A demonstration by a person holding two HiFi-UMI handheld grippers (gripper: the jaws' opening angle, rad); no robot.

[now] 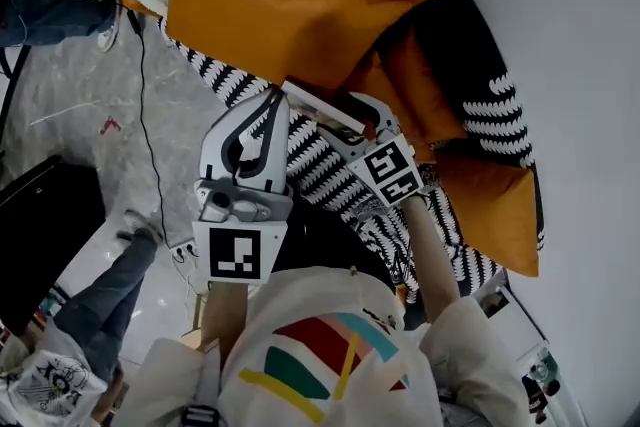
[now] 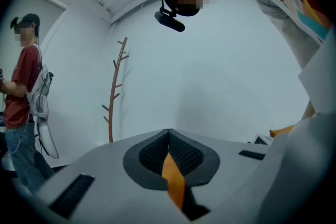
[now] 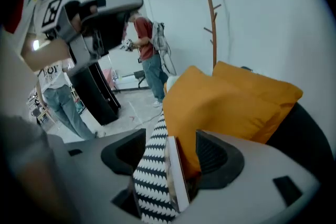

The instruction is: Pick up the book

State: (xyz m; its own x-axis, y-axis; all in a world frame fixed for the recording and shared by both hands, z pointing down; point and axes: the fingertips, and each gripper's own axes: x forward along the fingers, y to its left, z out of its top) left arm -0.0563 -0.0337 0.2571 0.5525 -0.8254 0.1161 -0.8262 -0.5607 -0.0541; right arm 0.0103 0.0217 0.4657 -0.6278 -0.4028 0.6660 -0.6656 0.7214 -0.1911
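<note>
White wall (image 1: pixel 585 25) and a pale floor (image 1: pixel 85 100) frame a seat draped in a black-and-white throw (image 3: pixel 149 178) and piled with orange cushions (image 3: pixel 226 102).

The right gripper (image 3: pixel 170 150) has its jaws wide apart, one on each side of the book (image 3: pixel 176 178). The book stands on edge between them, wedged between the throw on one side and a cushion on the other. Neither pad seems to press on it, so the approach looks done, but the squeeze and the lift are still to come.

The left gripper (image 2: pixel 168 132) has its jaws together, holds nothing, and points off at the bare wall, away from the book.

The cushion leans against the book's far face and fills the gap before that pad, so a close may catch it along with the book. The throw lies loose on the near side and could be dragged too.

Further off are a thin branch-like coat stand (image 3: pixel 209 13), a black cabinet (image 3: pixel 97 97) and a bystander (image 3: pixel 148 55), all well apart from the seat.
</note>
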